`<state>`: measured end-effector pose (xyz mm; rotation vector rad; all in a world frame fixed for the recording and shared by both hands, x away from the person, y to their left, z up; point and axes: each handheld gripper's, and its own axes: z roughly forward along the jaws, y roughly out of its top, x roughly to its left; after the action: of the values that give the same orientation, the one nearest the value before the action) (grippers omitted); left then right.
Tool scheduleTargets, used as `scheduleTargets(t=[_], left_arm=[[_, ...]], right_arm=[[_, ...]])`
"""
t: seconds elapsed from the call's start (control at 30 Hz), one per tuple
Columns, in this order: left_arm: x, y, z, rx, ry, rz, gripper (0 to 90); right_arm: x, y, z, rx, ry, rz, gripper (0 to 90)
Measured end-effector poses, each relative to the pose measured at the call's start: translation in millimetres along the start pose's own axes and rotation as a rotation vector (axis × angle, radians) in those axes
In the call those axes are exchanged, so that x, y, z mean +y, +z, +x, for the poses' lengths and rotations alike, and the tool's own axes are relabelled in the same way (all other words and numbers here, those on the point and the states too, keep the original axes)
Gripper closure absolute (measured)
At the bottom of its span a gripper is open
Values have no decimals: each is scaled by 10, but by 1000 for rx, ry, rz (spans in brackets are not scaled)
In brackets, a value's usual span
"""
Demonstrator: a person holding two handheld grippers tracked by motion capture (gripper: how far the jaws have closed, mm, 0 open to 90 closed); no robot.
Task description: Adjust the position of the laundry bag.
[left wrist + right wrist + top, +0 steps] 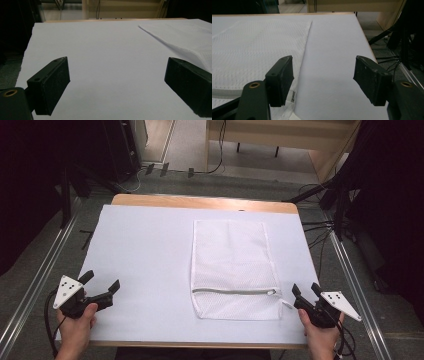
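Note:
A white mesh laundry bag (231, 265) with a grey zipper (234, 291) lies flat right of centre on the white table cover (145, 255). My left gripper (101, 280) rests open near the front left corner, well to the left of the bag, nothing between its jaws. My right gripper (306, 289) sits open just right of the bag's zipper end. In the left gripper view the left gripper (117, 82) faces bare cover with the bag (182, 37) at the right. In the right gripper view the right gripper (323, 75) straddles the bag's (257, 47) right edge and the zipper (227, 92), pads apart from it.
The wooden table edge (200, 201) runs along the far side. Metal rails (350, 270) flank the table, with cables (320, 227) on the floor to the right and dark stands at both sides. Open white cover lies left of the bag.

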<state>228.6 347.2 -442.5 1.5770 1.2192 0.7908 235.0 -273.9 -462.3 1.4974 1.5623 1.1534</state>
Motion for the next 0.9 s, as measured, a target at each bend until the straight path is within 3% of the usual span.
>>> scheduleTargets(t=[0.2, 0.33, 0.4, 0.53, 0.57, 0.6, 0.67, 0.77, 0.83, 0.9], left_arm=[[11, 57, -82, 20, -21, 30, 73], [24, 114, -230, 5, 2, 41, 77], [41, 140, -316, 5, -2, 40, 138], [73, 213, -489, -13, -3, 69, 152], [83, 261, -585, -19, 13, 88, 239], [83, 261, -585, -19, 13, 88, 283], [92, 315, -676, -61, 16, 110, 318], [109, 450, -831, -112, 31, 162, 437], [125, 552, -903, -147, 27, 191, 527], [142, 675, -986, -191, 14, 221, 547]], right_arm=[[-5, 16, 63, 18, -19, 18, 358], [18, -6, 111, 18, -37, 21, 418], [35, -19, 125, 11, -39, 20, 440], [40, -14, 121, 38, -34, 25, 456], [36, 7, 117, 34, -39, 36, 456], [36, 18, 116, 34, -36, 40, 455], [40, 27, 117, 33, -36, 42, 453], [44, 44, 140, 32, -44, 41, 449], [45, 54, 154, 33, -49, 43, 447], [49, 61, 166, 33, -47, 44, 442]])
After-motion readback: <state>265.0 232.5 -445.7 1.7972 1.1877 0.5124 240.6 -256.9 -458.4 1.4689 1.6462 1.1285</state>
